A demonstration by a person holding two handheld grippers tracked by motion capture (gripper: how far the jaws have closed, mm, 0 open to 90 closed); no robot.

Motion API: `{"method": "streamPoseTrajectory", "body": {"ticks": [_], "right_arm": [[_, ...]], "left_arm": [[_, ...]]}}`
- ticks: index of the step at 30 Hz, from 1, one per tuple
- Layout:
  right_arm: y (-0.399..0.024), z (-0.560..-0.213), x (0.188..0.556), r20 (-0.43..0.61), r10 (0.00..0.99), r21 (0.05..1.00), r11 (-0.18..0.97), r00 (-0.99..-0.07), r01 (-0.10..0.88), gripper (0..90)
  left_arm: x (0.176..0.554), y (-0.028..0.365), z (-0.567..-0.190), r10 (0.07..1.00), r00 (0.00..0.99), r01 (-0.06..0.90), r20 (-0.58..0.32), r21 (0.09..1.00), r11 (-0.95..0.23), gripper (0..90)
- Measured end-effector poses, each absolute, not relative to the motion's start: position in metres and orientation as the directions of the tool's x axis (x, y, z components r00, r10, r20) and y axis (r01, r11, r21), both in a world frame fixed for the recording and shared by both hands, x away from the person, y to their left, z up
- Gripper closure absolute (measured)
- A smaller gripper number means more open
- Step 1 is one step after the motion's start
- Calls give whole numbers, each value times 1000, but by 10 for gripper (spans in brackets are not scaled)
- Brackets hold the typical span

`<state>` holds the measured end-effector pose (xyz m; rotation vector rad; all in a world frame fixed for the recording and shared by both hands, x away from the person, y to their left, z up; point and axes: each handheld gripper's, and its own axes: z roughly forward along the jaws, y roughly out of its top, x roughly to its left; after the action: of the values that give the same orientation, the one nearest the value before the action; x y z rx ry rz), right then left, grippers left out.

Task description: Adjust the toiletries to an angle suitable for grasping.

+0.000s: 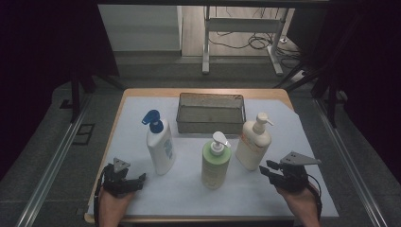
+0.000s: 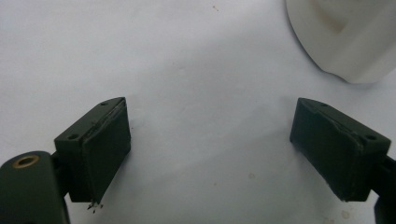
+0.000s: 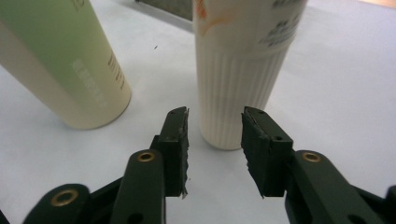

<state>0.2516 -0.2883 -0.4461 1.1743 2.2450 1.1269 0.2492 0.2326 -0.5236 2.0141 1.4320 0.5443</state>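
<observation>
Three pump bottles stand on a white mat: a white one with a blue pump, a pale green one and a cream one. My left gripper rests low at the front left, just left of the white bottle. Its jaws stand wide open over bare mat, with the white bottle's base off to the upper right. My right gripper is at the front right and points at the cream bottle. Its jaws are partly open with nothing between them. The green bottle stands to their left.
A grey wire-mesh basket sits empty at the back middle of the mat, behind the bottles. The wooden table edge runs behind it. Metal rails flank the table, and a desk frame with cables stands beyond.
</observation>
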Motion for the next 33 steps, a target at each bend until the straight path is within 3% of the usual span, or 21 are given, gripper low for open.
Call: {"method": "streamPoseTrajectory", "body": {"ticks": [8, 33], "right_arm": [[-291, -430, 260, 45, 816, 801, 315, -576, 509, 573], [-266, -409, 300, 45, 838, 789, 304, -543, 534, 335]], "left_arm": [[249, 233, -524, 942, 335, 696, -11, 677, -239, 122], [249, 233, -524, 942, 335, 696, -12, 677, -239, 122]]}}
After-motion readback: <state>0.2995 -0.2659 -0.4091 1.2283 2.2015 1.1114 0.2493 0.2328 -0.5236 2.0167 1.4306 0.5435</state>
